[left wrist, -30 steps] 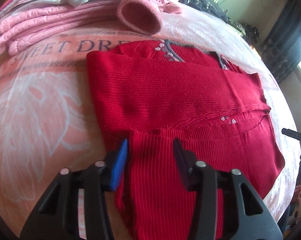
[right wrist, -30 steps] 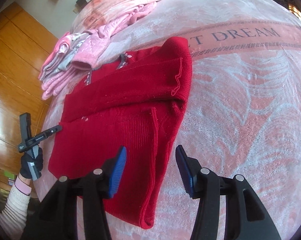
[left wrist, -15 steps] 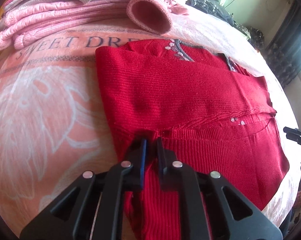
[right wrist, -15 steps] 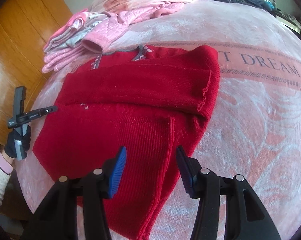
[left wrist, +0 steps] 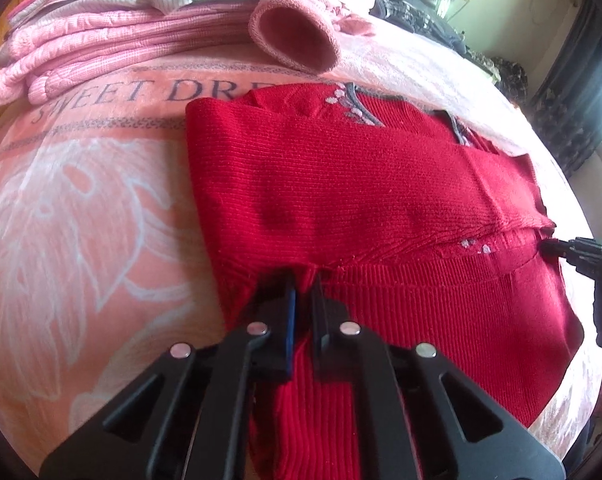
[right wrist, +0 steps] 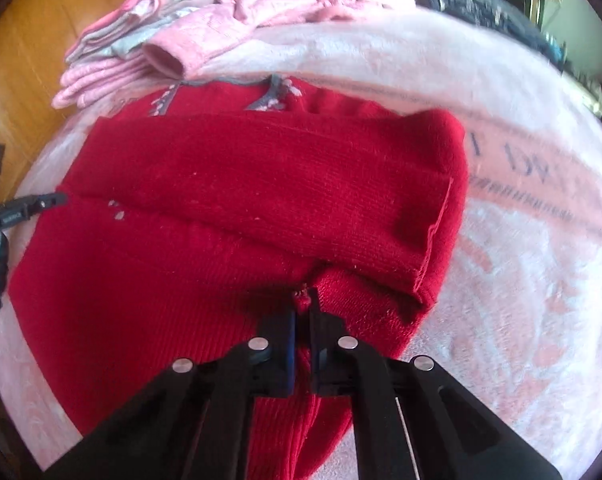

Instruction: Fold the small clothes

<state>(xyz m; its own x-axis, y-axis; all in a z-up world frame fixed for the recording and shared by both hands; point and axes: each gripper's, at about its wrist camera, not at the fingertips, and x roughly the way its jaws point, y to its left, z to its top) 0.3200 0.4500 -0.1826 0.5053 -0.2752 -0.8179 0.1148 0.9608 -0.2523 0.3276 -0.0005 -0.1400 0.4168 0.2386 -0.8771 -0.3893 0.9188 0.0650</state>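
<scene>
Red sweater (left wrist: pixel 365 208) lay on the pink blanket (left wrist: pixel 85 216). Left gripper (left wrist: pixel 304 280) and right gripper (right wrist: pixel 302 300) each pinched a ribbed fold; fingertips buried in knit. Right view was blurred.

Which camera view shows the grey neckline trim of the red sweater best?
The right wrist view: the grey trim shows as a continuous band with both embroidered ends. The left wrist view shows only two short pieces of it.

A plush pink blanket (left wrist: pixel 81 208) printed with white leaves and grey lettering covers the surface. Orange wooden panelling (right wrist: pixel 33 40) stands at the left of the right wrist view. Dark patterned curtains (left wrist: pixel 565 120) hang at the far right.
</scene>
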